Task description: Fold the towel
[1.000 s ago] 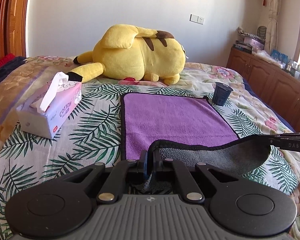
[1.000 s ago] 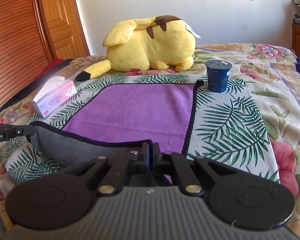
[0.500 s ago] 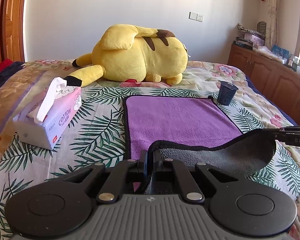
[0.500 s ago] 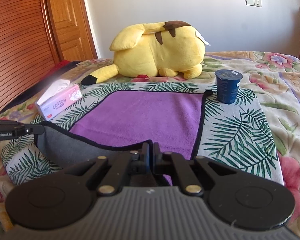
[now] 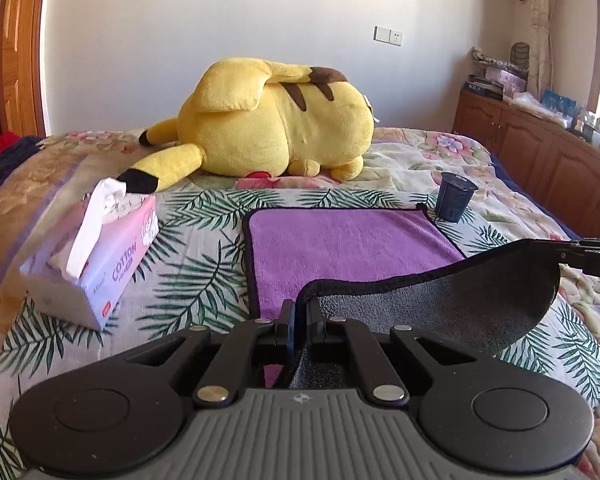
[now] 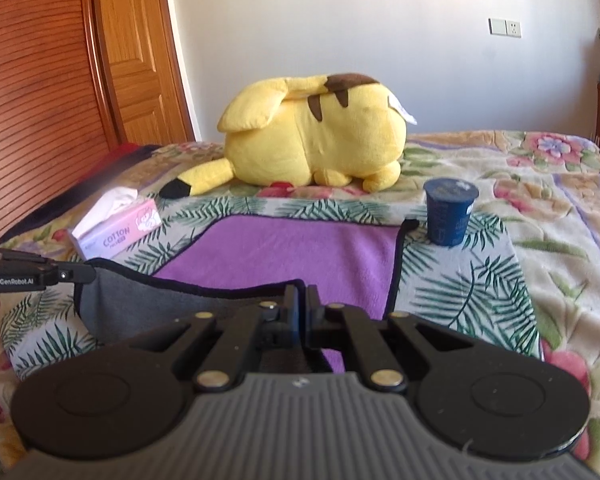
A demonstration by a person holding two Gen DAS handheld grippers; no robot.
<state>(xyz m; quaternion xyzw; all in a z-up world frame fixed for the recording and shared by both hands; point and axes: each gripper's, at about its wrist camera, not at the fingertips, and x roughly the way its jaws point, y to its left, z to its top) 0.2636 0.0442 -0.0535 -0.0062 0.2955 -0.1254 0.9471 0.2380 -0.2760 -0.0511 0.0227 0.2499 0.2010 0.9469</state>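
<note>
A purple towel (image 5: 348, 244) with a black hem and grey underside lies on the bed; it also shows in the right wrist view (image 6: 300, 252). Its near edge is lifted off the bed and sags between the grippers, grey side (image 5: 452, 304) facing me. My left gripper (image 5: 299, 312) is shut on the towel's near left corner. My right gripper (image 6: 300, 300) is shut on the near right corner. The right gripper shows at the right edge of the left wrist view (image 5: 580, 252), and the left gripper at the left edge of the right wrist view (image 6: 40, 274).
A pink tissue box (image 5: 100, 256) sits left of the towel. A dark blue cup (image 6: 450, 210) stands by the towel's far right corner. A big yellow plush toy (image 5: 276, 124) lies behind. Wooden cabinets (image 5: 540, 156) line the right side, a wooden door (image 6: 136, 60) the left.
Both grippers have lifted the towel's near edge higher and carried it forward toward the far edge. The lifted grey flap covers more of the purple side.
</note>
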